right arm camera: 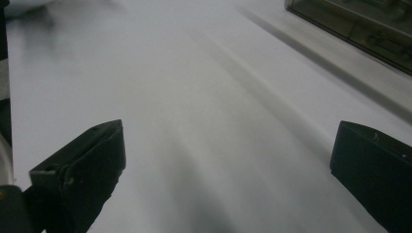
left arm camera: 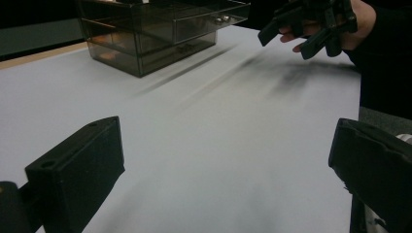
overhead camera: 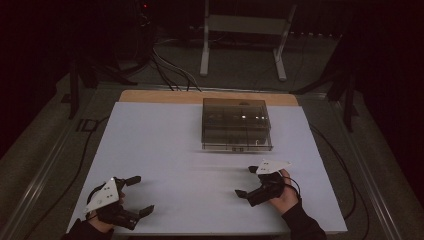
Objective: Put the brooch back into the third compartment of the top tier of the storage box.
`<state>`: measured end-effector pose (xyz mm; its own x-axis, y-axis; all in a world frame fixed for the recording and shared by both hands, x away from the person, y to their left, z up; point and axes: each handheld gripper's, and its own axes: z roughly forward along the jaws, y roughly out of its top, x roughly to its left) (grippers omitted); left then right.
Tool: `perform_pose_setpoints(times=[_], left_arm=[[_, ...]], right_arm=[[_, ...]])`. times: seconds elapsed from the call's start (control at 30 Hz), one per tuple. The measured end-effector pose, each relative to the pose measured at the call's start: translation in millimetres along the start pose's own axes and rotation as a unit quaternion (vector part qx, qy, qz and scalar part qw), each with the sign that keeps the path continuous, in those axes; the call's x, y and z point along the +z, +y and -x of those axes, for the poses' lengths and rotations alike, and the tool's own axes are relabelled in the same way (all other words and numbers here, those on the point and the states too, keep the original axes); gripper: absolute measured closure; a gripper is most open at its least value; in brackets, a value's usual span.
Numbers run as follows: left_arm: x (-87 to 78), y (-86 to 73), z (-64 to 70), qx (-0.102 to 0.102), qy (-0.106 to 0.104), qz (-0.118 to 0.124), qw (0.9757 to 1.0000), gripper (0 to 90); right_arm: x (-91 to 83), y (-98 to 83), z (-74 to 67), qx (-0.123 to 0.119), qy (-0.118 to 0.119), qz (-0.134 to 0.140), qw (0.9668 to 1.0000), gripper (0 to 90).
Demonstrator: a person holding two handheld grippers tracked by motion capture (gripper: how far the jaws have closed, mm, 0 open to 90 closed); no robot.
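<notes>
Across the middle of the high view lies the worktop (overhead camera: 165, 150), a pale sheet over a wooden board whose bare far edge shows as a tan strip. Beyond it, on the dark floor, stands a white metal frame (overhead camera: 245, 30) with cables running past its feet.

At the far centre of the worktop sits the smoky transparent drawer box (overhead camera: 236, 124), the thing both tongs face. It stands square, upright, well apart from either hand. From the left gripper view it appears at the far left (left arm camera: 160, 29), with stacked drawers and small metallic pulls on their fronts; from the right gripper view only its near lower edge crosses the far right corner (right arm camera: 359, 29). No brand, label or readable writing can be made out on it; the contents behind the tinted walls are too dim to tell.

Near the left corner, the left tongs (overhead camera: 143, 195) rest low over the sheet, jaws spread wide and holding nothing. Near the right, just short of the box, the right tongs (overhead camera: 248, 181) are likewise spread wide and empty, gripped by a hand in a dark sleeve; they also show far right in the left gripper view (left arm camera: 291, 41).
</notes>
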<state>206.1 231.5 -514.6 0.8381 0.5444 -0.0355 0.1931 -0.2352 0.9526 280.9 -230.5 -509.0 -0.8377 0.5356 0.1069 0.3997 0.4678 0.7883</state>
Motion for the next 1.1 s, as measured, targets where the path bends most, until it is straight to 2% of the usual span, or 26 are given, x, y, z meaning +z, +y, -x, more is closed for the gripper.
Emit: perform_pose_setpoints(times=[0.1, 0.2, 0.4, 0.67, 0.87, 0.9, 1.1], left_arm=[[0.0, -0.4, -0.4, -0.002, 0.001, -0.001, 1.0000, 0.5], [0.2, -0.2, -0.2, 0.000, 0.001, -0.001, 1.0000, 0.5], [0.2, -0.7, -0.7, -0.003, 0.001, -0.001, 1.0000, 0.5], [0.2, -1.0, -0.2, -0.002, 0.002, -0.002, 1.0000, 0.5], [0.1, -1.3, -1.1, -0.003, 0.003, -0.002, 1.0000, 0.5], [0.1, -1.2, -1.1, -0.004, 0.002, -0.002, 1.0000, 0.5], [-0.4, -0.9, -1.3, -0.004, 0.003, 0.000, 1.0000, 0.5]], right_arm=[[-6.4, -7.5, 3.2, 0.008, -0.010, -0.002, 0.9999, 0.0], [-10.2, -11.5, 5.0, 0.013, -0.010, 0.000, 0.9999, 0.0], [-26.4, -29.8, 11.9, 0.026, -0.035, -0.003, 0.9990, 0.0], [-48.6, -45.5, 18.1, 0.049, -0.051, 0.014, 0.9974, 0.0], [-60.8, -56.2, 20.9, 0.062, -0.070, 0.023, 0.9953, 0.0], [-64.3, -59.2, 21.4, 0.068, -0.076, 0.032, 0.9943, 0.0], [-75.3, -70.7, 24.0, 0.087, -0.087, 0.043, 0.9915, 0.0]])
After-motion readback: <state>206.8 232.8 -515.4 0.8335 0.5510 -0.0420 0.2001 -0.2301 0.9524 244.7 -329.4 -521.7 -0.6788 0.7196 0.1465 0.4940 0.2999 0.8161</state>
